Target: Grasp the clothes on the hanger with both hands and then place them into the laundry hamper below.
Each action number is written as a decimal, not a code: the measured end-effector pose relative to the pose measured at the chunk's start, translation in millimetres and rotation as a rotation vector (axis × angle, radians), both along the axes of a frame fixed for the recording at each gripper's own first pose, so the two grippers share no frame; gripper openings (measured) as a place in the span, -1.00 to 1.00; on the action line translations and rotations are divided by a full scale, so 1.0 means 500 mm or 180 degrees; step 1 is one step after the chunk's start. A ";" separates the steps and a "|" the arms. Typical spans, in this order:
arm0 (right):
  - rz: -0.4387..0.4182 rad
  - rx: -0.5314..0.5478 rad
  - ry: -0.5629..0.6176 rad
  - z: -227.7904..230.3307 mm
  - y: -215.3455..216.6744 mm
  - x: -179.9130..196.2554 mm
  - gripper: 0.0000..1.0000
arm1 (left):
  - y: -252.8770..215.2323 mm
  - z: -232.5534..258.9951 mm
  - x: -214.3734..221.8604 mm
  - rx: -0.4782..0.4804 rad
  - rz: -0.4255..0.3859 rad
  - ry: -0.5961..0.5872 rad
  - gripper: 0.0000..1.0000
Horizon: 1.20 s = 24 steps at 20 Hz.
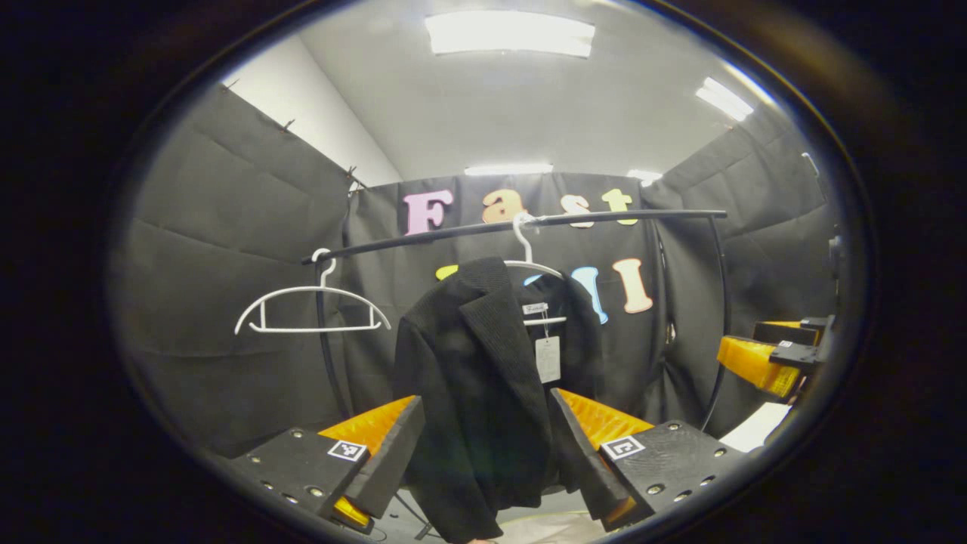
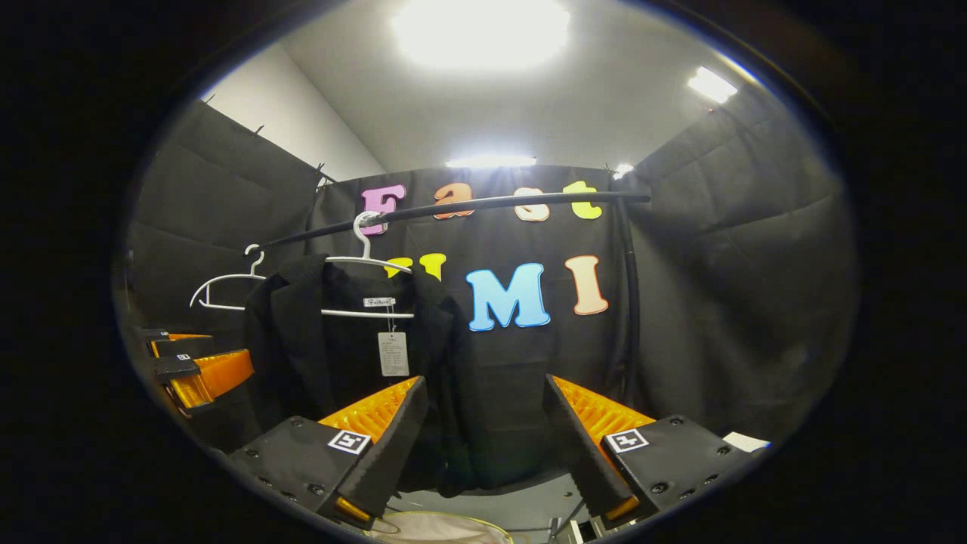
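Here, a dark jacket (image 1: 483, 378) with a white tag (image 1: 548, 359) hangs.

Light comes from above: long ceiling panels (image 1: 509, 34) glow white in the left gripper view, with a smaller one to the right and a thin strip at the far wall's top edge. In the right gripper view the nearest ceiling panel (image 2: 480, 30) is blown out into a shapeless glare with a soft halo on the ceiling around it. The ceiling is bright, while the black cloth walls soak up light and read dim and flat. The dark jacket (image 1: 483, 393) shows little inner detail; its lower part is murky. Fisheye bending curves the rail (image 1: 521, 227) and squeezes the edges, where sharpness falls off. Focus is fair at centre.
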State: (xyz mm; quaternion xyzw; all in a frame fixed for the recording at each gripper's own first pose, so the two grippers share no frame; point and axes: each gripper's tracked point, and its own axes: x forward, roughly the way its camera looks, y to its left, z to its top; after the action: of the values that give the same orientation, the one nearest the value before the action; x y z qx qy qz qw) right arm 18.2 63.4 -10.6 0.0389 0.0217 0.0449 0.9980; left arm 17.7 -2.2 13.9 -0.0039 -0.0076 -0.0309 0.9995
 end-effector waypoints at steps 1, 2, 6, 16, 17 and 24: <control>0.0034 0.0041 -0.0004 0.002 0.011 0.010 0.84 | 0.000 0.003 0.008 -0.0034 -0.0011 -0.0019 0.94; 0.0081 0.0078 -0.0002 0.004 0.022 0.024 0.84 | 0.000 0.006 0.015 -0.0053 0.0011 -0.0006 0.93; 0.0277 0.0089 -0.0072 0.018 0.049 0.100 0.86 | -0.015 0.015 0.056 -0.0137 0.0106 0.0012 0.93; 0.0906 0.0342 -0.0048 0.012 0.136 0.311 0.94 | -0.063 0.022 0.192 -0.0071 0.0532 0.0005 0.93; 0.0949 0.0368 -0.0020 0.004 0.144 0.331 0.84 | -0.067 0.020 0.205 -0.0040 0.0572 0.0020 0.93; 0.1083 0.0375 0.0056 -0.043 0.193 0.464 0.94 | -0.045 -0.031 0.304 0.0044 0.0932 0.0195 0.93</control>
State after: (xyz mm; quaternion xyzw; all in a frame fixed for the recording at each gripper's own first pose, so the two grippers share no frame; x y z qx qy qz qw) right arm 250.1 159.8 -32.2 0.0935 0.0340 0.2140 0.9718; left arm 169.9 -24.7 -1.5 0.0032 0.0226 0.1153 0.9931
